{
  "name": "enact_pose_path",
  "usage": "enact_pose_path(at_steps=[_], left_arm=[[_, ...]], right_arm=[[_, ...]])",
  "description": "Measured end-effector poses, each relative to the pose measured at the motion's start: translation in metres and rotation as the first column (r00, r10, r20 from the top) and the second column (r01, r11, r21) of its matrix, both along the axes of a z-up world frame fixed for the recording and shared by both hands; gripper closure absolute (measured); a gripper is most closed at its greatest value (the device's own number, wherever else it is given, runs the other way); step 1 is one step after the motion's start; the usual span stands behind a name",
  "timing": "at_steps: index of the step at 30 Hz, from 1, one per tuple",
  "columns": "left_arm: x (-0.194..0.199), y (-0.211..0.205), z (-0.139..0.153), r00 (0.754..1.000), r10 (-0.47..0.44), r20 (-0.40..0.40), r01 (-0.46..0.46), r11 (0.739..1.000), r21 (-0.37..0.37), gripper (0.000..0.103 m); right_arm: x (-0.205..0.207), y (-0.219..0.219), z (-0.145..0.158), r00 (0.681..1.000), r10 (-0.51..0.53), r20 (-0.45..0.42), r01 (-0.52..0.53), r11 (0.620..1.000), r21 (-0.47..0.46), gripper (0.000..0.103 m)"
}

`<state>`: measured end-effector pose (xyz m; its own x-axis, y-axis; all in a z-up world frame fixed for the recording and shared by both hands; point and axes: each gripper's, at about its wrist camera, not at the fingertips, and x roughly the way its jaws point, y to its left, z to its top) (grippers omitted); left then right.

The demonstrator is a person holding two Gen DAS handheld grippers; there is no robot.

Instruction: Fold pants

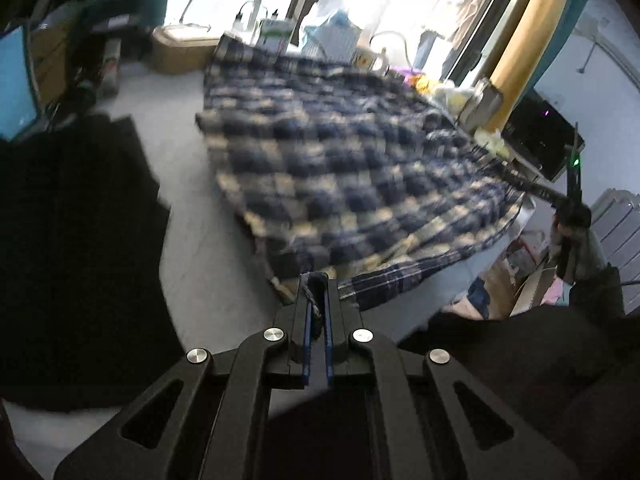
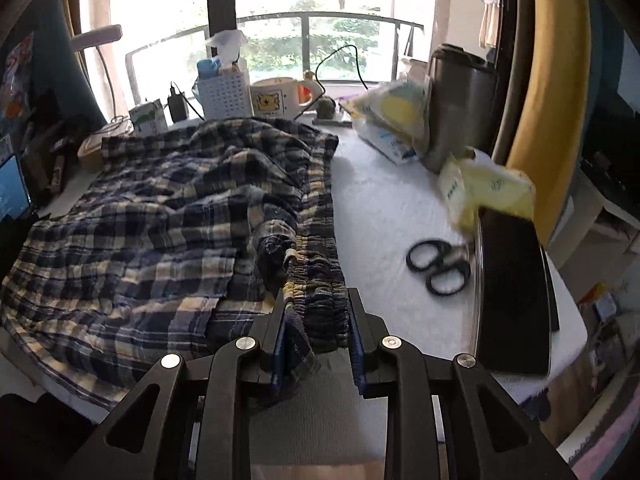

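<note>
Blue and cream plaid pants [image 1: 340, 160] lie spread over the white table [image 1: 188, 208], blurred in the left wrist view. My left gripper [image 1: 317, 286] is shut on a thin edge of the plaid cloth at the near end. In the right wrist view the pants [image 2: 160, 208] lie rumpled, with the gathered elastic waistband [image 2: 320, 280] running toward me. My right gripper [image 2: 317, 316] is shut on that waistband, and bunched cloth fills the gap between its fingers [image 2: 280, 328]. A flap of the fabric hangs down by the left finger.
Black scissors [image 2: 438, 266], a black flat device [image 2: 516, 292] and yellow tissue packs [image 2: 488, 188] lie right of the pants. A steel tumbler [image 2: 460, 104], a white basket [image 2: 226, 96] and a bear mug [image 2: 276, 100] stand by the window. A dark cloth [image 1: 72, 240] lies to the left.
</note>
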<state>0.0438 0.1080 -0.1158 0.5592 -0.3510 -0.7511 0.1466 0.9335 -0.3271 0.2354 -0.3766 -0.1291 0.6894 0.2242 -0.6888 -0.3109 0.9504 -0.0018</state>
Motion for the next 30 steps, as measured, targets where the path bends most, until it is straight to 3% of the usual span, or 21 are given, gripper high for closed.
enact_pose_path(at_steps=[6,12,15,16,17,19,24,26,30], left_arm=[[-0.014,-0.006,-0.003,0.999,-0.036,-0.003,0.036,0.999,-0.018,0.1],[-0.007,-0.007,-0.02,0.997,-0.051,-0.058,0.052,0.998,0.02,0.099],[-0.009,-0.006,-0.018,0.998,-0.043,-0.05,0.045,0.999,0.031,0.099],[-0.009,-0.004,-0.016,0.999,-0.025,-0.034,0.027,0.999,0.041,0.098],[-0.009,-0.003,-0.014,0.999,-0.027,-0.027,0.028,0.999,0.045,0.098],[-0.011,-0.005,-0.012,0.999,-0.035,-0.025,0.037,0.998,0.055,0.097],[-0.02,-0.002,-0.005,0.999,-0.038,-0.01,0.039,0.993,0.11,0.085],[-0.026,0.008,-0.001,1.0,-0.011,0.007,0.01,0.992,0.128,0.064],[-0.026,0.025,0.009,0.996,0.078,0.052,-0.086,0.982,0.17,0.06]], right_arm=[[-0.013,-0.01,0.0,1.0,-0.006,-0.001,0.006,1.0,0.006,0.077],[-0.019,-0.014,-0.025,0.999,-0.034,-0.03,0.034,0.999,0.021,0.076],[-0.025,-0.018,-0.025,0.999,-0.039,-0.01,0.039,0.999,0.035,0.06],[-0.026,-0.019,-0.024,0.999,-0.041,0.001,0.041,0.999,0.035,0.044],[-0.029,-0.021,-0.02,0.999,-0.041,0.019,0.04,0.999,0.037,0.035],[-0.034,-0.025,-0.014,0.998,-0.04,0.046,0.039,0.999,0.023,0.034],[-0.042,-0.037,-0.003,0.993,-0.07,0.093,0.072,0.997,-0.017,0.034],[-0.044,-0.041,-0.002,0.992,-0.074,0.1,0.077,0.997,-0.028,0.034],[-0.047,-0.044,-0.004,0.991,-0.082,0.102,0.086,0.996,-0.034,0.034]])
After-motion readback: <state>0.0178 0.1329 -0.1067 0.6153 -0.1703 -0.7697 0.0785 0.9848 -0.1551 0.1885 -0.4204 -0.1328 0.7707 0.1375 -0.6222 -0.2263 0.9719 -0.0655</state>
